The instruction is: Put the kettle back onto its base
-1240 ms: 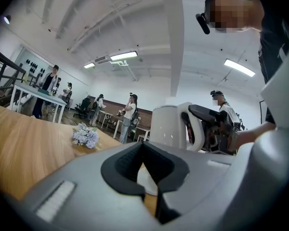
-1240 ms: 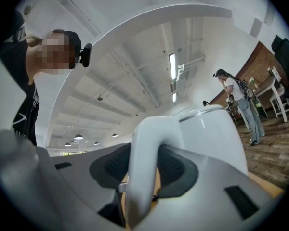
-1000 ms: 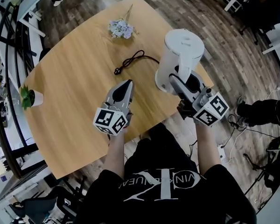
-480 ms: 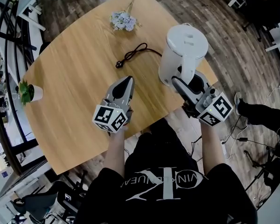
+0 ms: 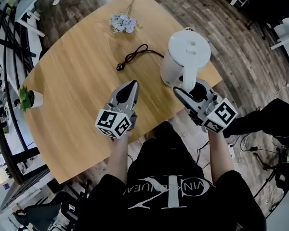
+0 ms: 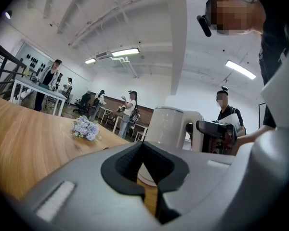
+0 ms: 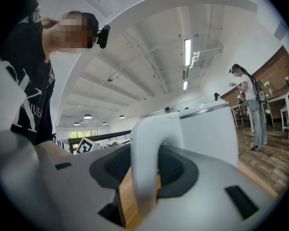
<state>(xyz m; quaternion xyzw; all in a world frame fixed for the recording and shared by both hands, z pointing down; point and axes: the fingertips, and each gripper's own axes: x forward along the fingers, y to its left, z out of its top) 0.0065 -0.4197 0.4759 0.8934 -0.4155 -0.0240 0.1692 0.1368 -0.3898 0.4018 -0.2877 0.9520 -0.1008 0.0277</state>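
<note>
A white electric kettle [image 5: 189, 52] stands upright near the right edge of the wooden table [image 5: 77, 81]. My right gripper [image 5: 185, 88] is shut on its handle [image 7: 144, 167], which runs upright between the jaws, with the kettle body [image 7: 207, 129] just beyond. The base is hidden under the kettle, and a black power cord [image 5: 135, 57] runs out from beneath it to a loose plug. I cannot tell whether the kettle rests on the base. My left gripper [image 5: 131, 86] hovers over the table left of the kettle, shut and holding nothing. It faces the kettle [image 6: 168, 126].
A bunch of pale purple flowers [image 5: 124, 23] lies at the table's far side. A small potted plant [image 5: 29, 99] stands at the left edge. The table's right and near edges run close to the kettle, with wooden floor beyond. Other people stand in the room behind.
The kettle, held by my right gripper, has shifted slightly toward the near edge relative to the cord's plug. My left gripper has stayed where it was.
</note>
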